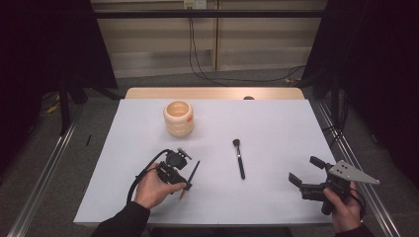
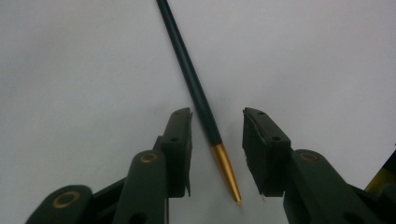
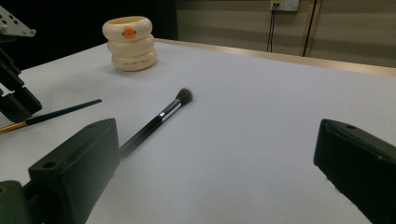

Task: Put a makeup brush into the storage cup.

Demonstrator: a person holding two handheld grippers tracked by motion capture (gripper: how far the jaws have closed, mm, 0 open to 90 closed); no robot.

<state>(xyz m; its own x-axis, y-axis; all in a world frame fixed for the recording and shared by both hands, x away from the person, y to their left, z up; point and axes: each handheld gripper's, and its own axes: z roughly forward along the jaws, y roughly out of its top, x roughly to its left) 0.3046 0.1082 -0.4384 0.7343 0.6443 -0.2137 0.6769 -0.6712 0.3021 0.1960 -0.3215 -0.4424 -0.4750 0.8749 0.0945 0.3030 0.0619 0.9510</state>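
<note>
High view: the left tongs (image 1: 184, 181) sit low on the white desk (image 1: 276, 123), nearer the person than the cream ringed holder (image 1: 178, 118) and a little to its right. They stand over the lower end of a thin dark brush (image 1: 191, 176). A second brush with a black handle and a fluffy head (image 1: 239, 158) lies further right of the holder, and the right tongs (image 1: 302, 170) hang well apart from it, near the desk's right edge.

Left gripper view: the thin brush (image 2: 198, 93) runs between the two jaws, its gold ferrule (image 2: 226, 171) pointing back toward the camera. The jaws are part closed, with a gap on each side of the handle, so nothing is gripped yet. To do this well, I judge the handle should sit centred between the pads, with the grip on the dark handle just above the gold part rather than on the taper, where it could slip.

Right gripper view: the right tongs (image 3: 215, 154) stand wide open and empty. The fluffy brush (image 3: 159, 120) lies ahead, and the holder (image 3: 130, 43) stands beyond it.
</note>
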